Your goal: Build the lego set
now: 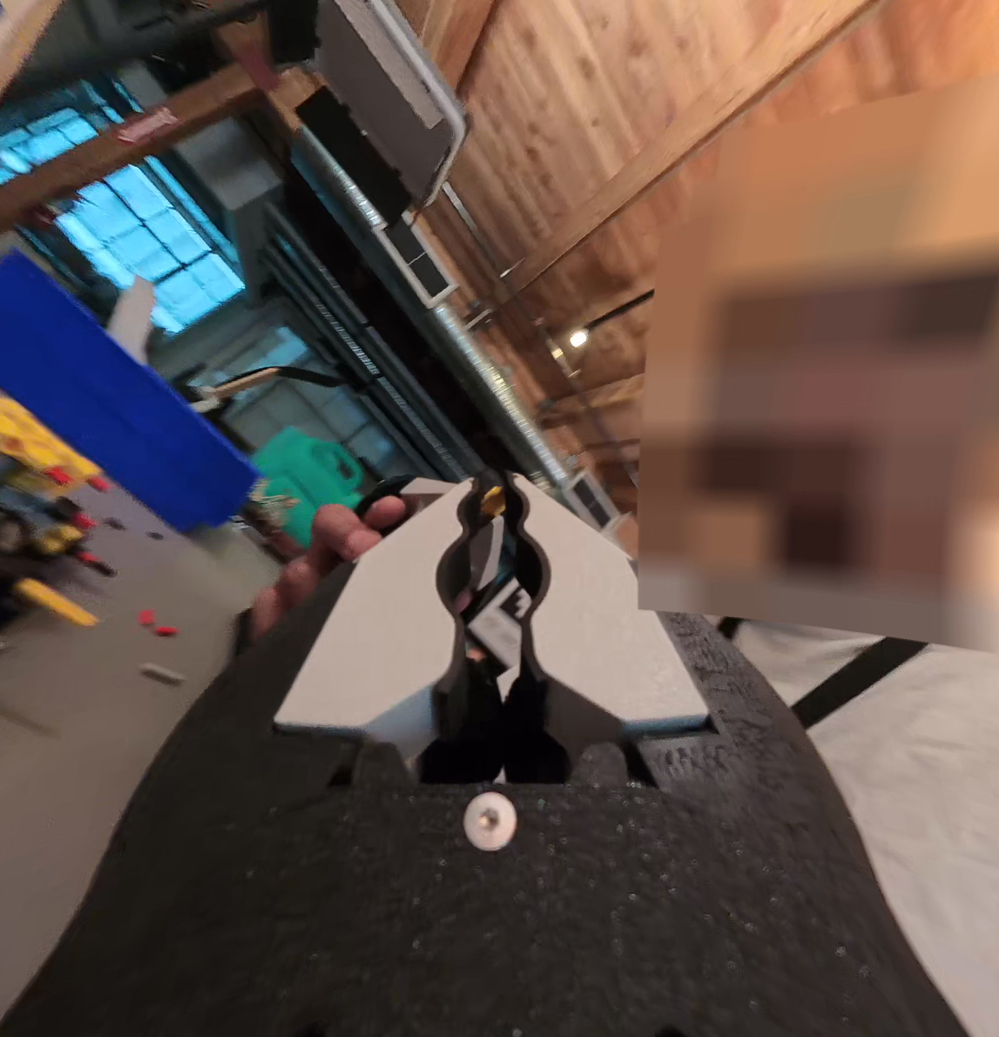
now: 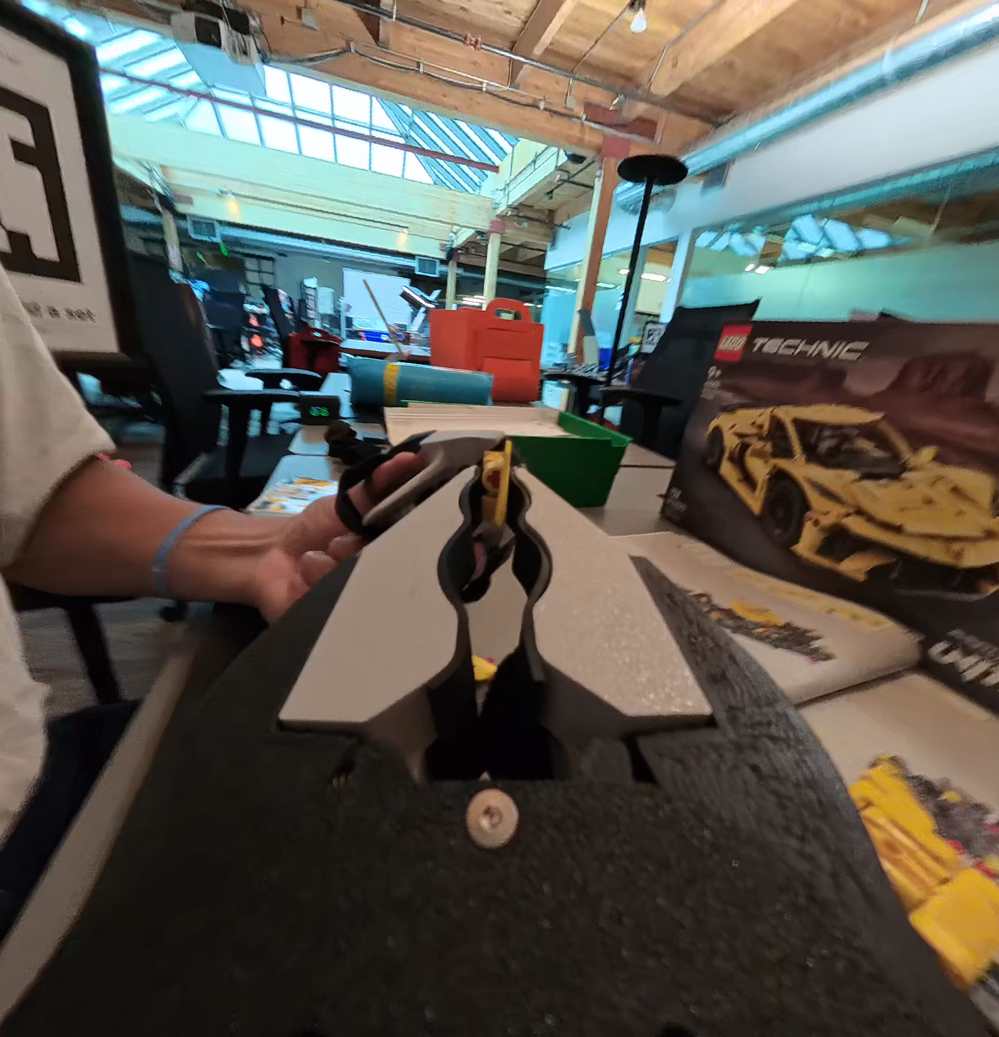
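The left tongs (image 1: 493,494) pinch a small yellow lego piece (image 1: 493,499) at their tips, raised off the bench. The right tongs (image 2: 494,477) pinch a yellow lego part (image 2: 500,485) above the bench (image 2: 632,499), beside the other hand (image 2: 312,538), with the lego box (image 2: 856,460) standing at the right edge

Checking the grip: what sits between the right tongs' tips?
In the right wrist view, a small yellow lego piece with a red spot is pinched between the right tongs.

my right gripper (image 2: 494,477): matt grey plastic fingers on rough, speckled black body | yellow piece (image 2: 500,485): smooth glossy plastic | box (image 2: 856,449): printed cardboard, slight sheen | green bin (image 2: 576,466): smooth plastic | ceiling (image 1: 570,140): bare wood planks
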